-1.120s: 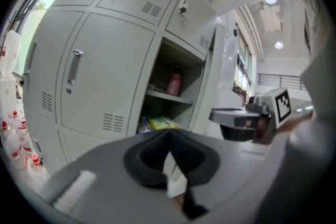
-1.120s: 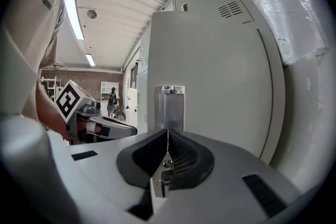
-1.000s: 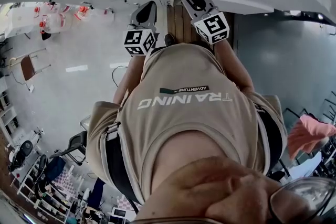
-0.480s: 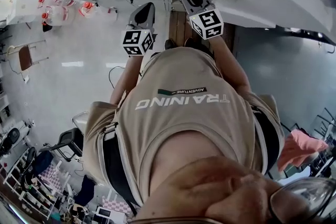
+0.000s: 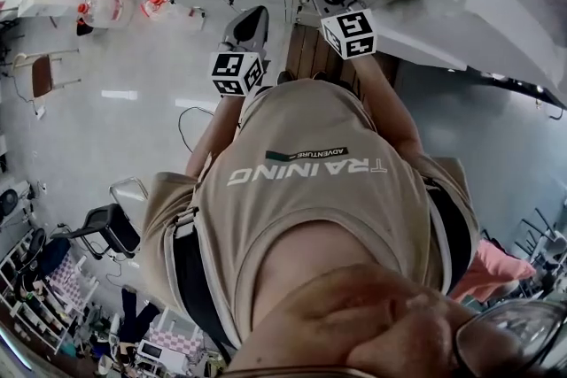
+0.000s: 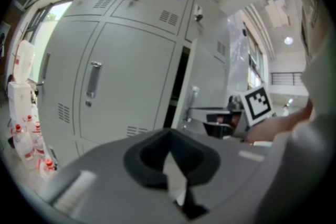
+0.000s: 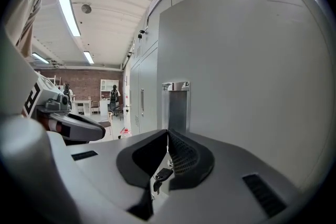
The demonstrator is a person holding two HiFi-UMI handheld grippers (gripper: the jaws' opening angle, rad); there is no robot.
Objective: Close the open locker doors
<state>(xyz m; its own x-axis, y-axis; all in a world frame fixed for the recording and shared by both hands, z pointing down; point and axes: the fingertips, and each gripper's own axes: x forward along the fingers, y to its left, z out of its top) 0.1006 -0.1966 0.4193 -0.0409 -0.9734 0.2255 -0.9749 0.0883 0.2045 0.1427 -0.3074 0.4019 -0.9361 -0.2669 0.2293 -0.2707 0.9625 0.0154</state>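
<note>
The open locker door (image 7: 247, 76) fills the space just right of the fingers of the right gripper (image 7: 168, 134). Its plain grey face stands swung out from the locker row. Those fingers are pressed together at the tips with nothing pinched. The door's bright latch plate (image 7: 176, 105) rises directly beyond them, though I cannot tell whether the tips touch it. A small dark key (image 7: 159, 174) shows through the gap below the tips. It seems to hang beyond the fingers rather than sit in them. Closed like this, the fingers probably serve as a blunt pusher. Shutting a door takes a shove rather than a grasp, and the latch edge is where a push swings it most easily.

In the head view the right arm reaches well forward from the shoulder, taking its gripper up to the door's edge. The left arm is bent and drawn in closer to the body. The left gripper (image 6: 169, 132) also has its fingers together and empty, and it appears to be waiting rather than working. Ahead and to the left of its fingers stand closed locker doors (image 6: 131, 60), one with an upright handle (image 6: 93, 79). Just right of its fingertips, a dark gap (image 6: 177, 86) marks the compartment that is not yet shut, with the door's edge beside it. Far left of the fingers, red-capped bottles (image 6: 23, 139) cluster on the floor (image 5: 133, 119).
</note>
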